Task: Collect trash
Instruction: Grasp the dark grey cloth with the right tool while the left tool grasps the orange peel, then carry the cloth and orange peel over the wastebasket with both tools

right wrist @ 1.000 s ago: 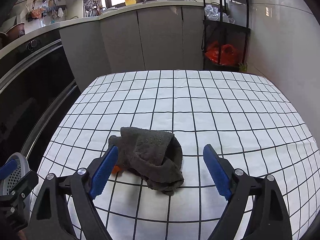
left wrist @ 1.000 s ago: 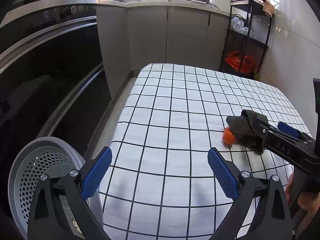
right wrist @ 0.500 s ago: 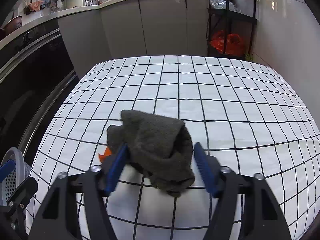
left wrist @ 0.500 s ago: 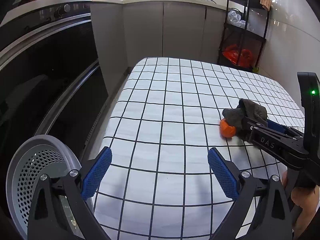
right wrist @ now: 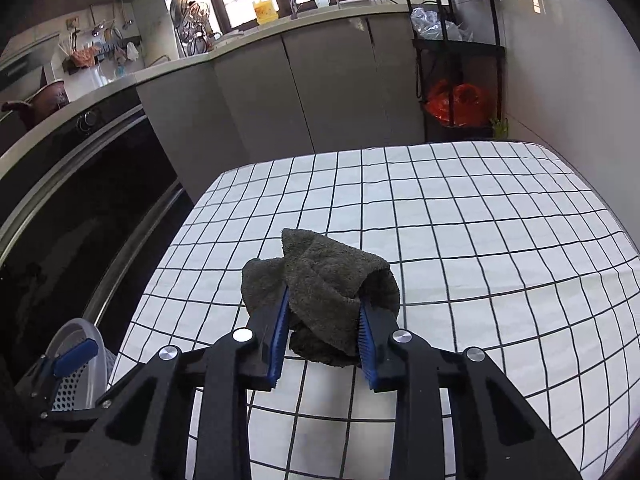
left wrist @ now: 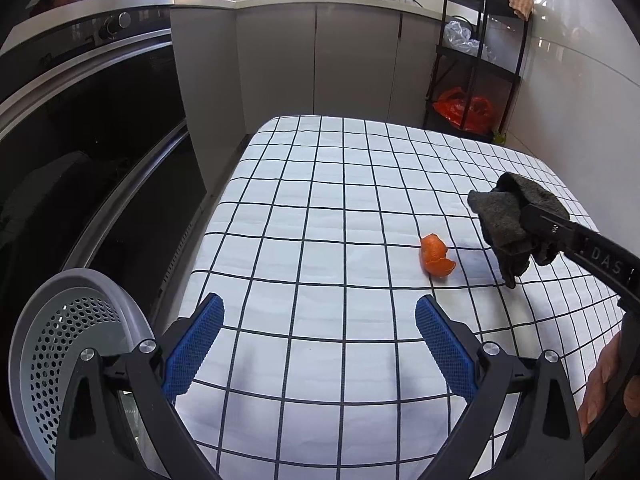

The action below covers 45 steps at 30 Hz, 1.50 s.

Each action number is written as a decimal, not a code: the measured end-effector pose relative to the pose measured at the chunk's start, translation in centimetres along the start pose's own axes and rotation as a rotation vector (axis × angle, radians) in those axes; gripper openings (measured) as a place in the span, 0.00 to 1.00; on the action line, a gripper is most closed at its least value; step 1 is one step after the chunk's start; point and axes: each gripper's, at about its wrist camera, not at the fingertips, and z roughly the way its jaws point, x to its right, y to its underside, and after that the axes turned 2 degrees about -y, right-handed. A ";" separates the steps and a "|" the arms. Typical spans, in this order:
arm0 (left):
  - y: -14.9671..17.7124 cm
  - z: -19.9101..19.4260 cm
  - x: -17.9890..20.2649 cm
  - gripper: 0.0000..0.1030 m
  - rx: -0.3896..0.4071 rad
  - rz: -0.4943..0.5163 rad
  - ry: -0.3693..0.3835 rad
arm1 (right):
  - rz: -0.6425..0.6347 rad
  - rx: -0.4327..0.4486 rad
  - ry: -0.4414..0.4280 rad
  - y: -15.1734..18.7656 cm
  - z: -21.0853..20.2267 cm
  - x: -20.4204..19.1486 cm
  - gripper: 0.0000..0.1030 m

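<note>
A dark grey cloth is bunched between the blue pads of my right gripper. The jaws are closing and press on it from both sides. In the left wrist view the cloth hangs just above the checked tablecloth, held by the right gripper. A piece of orange peel lies uncovered on the table, left of the cloth. My left gripper is open with nothing between its fingers. It hovers over the near table edge, short of the peel.
A grey perforated bin stands off the table's near left corner and also shows in the right wrist view as the bin. A dark oven front runs along the left. A black rack with an orange bag stands behind the table. A hand holds the right gripper.
My right gripper has shut on the grey cloth and lifted it off the table, and the orange peel beneath now lies bare. The left gripper has stayed open and almost still.
</note>
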 end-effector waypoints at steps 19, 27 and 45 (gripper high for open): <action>-2.1 5.3 8.1 0.92 -0.076 0.066 0.043 | 0.211 0.108 0.036 -1.4 -4.2 6.3 0.28; -2.7 8.5 9.9 0.87 -0.122 0.077 0.012 | 0.208 0.096 0.016 -1.7 -3.9 6.4 0.28; -2.4 7.3 8.7 0.16 -0.128 0.048 0.026 | 0.186 0.081 -0.015 -1.7 -3.5 5.5 0.28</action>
